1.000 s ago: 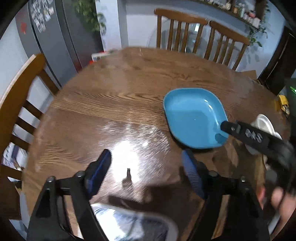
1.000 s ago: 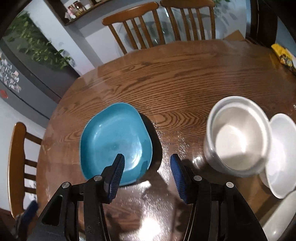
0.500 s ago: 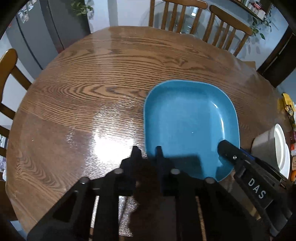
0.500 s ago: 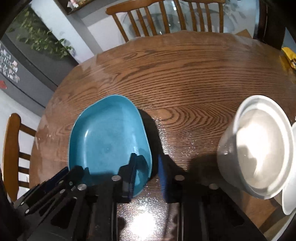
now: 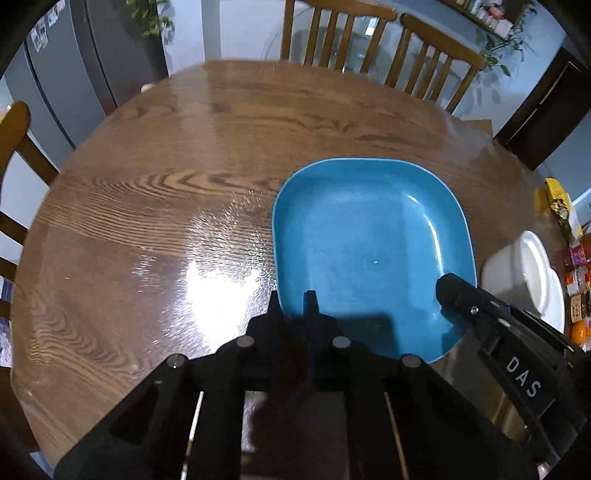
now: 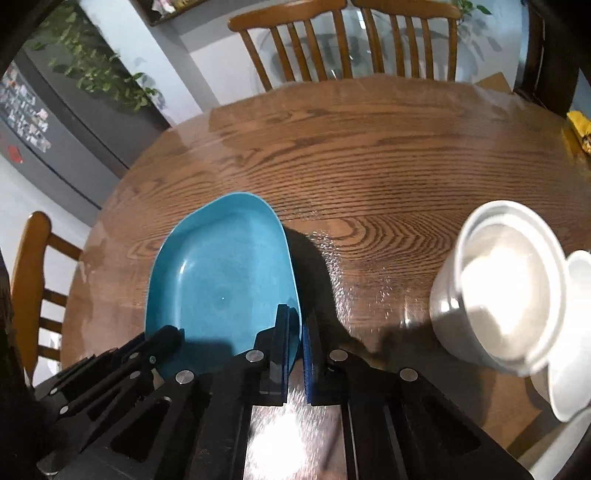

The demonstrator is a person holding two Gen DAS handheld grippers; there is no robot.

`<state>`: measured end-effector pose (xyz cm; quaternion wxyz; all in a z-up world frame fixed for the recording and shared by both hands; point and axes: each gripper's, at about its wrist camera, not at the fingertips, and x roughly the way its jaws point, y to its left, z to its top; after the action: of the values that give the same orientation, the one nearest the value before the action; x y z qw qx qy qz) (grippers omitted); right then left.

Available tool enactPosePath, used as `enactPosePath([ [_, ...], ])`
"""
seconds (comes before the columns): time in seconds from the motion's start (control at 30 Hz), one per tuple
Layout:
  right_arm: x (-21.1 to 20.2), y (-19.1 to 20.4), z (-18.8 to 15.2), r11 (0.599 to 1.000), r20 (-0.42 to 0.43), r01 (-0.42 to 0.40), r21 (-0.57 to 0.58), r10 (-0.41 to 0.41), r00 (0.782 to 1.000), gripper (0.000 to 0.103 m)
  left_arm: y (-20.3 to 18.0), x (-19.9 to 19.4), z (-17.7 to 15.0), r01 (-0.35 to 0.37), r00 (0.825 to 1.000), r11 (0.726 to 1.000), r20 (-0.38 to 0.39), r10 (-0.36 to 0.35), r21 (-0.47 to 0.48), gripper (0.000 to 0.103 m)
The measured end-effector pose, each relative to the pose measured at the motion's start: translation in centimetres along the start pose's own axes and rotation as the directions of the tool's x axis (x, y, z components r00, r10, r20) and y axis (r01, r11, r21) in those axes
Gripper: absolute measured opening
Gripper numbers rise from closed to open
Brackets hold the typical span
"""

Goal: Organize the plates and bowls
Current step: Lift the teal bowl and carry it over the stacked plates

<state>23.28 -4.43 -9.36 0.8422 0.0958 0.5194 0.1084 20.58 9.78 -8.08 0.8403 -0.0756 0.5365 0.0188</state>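
Now pinched at its near rim, blue plate between right gripper and left gripper, both jaws just closed onto it, not yet stacked with white bowl off right on table.

A: Furniture?
B: Round wooden worktop, glossy, glare near its front. Two slat-back chairs behind, one chair at left.
A: Surroundings?
B: Grey fridge, leafy plant, pale walls.
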Motion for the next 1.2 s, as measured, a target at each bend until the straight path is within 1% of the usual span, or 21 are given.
enactPosePath([
  [0.13,-2.9,0.3,-1.5,0.999,0.030,-0.047,-0.009,0.047,0.998,0.007,0.1,-3.4,-1.4,-0.006,0.998,1.000,0.061,0.004,0.028,0.008],
  [0.23,-5.4,0.6,-3.1,0.997,0.053,-0.079,-0.027,0.080,0.995,0.007,0.0,-6.4,-3.2,-0.021,0.993,0.998,0.115,0.013,0.065,0.008],
  [0.33,-7.3,1.0,-4.4,0.994,0.066,-0.105,-0.042,0.107,0.992,0.007,0.2,-8.7,-5.1,-0.025,0.989,0.996,0.148,0.013,0.083,0.008],
  [0.43,-9.1,1.4,-5.9,0.992,0.081,-0.112,-0.057,0.116,0.990,0.007,0.0,-10.4,-7.0,-0.030,0.985,0.994,0.172,0.012,0.102,0.009],
  [0.57,-11.5,1.7,-8.6,0.989,0.090,-0.133,-0.064,0.138,0.986,0.007,0.0,-11.7,-8.9,-0.035,0.982,0.992,0.190,0.012,0.120,0.009],
  [0.8,-13.8,3.0,-12.3,0.986,0.092,-0.138,-0.098,0.147,0.985,0.007,0.6,-13.9,-12.1,-0.046,0.976,0.990,0.219,0.015,0.134,0.009],
  [1.0,-14.2,3.8,-15.1,0.983,0.068,-0.153,-0.104,0.160,0.985,0.007,2.1,-14.7,-14.6,-0.056,0.977,0.990,0.213,0.028,0.128,0.009],
  [1.2,-13.2,5.2,-17.4,0.979,0.018,-0.167,-0.117,0.170,0.985,0.008,4.1,-13.9,-16.5,-0.076,0.983,0.991,0.174,0.056,0.111,0.009],
])
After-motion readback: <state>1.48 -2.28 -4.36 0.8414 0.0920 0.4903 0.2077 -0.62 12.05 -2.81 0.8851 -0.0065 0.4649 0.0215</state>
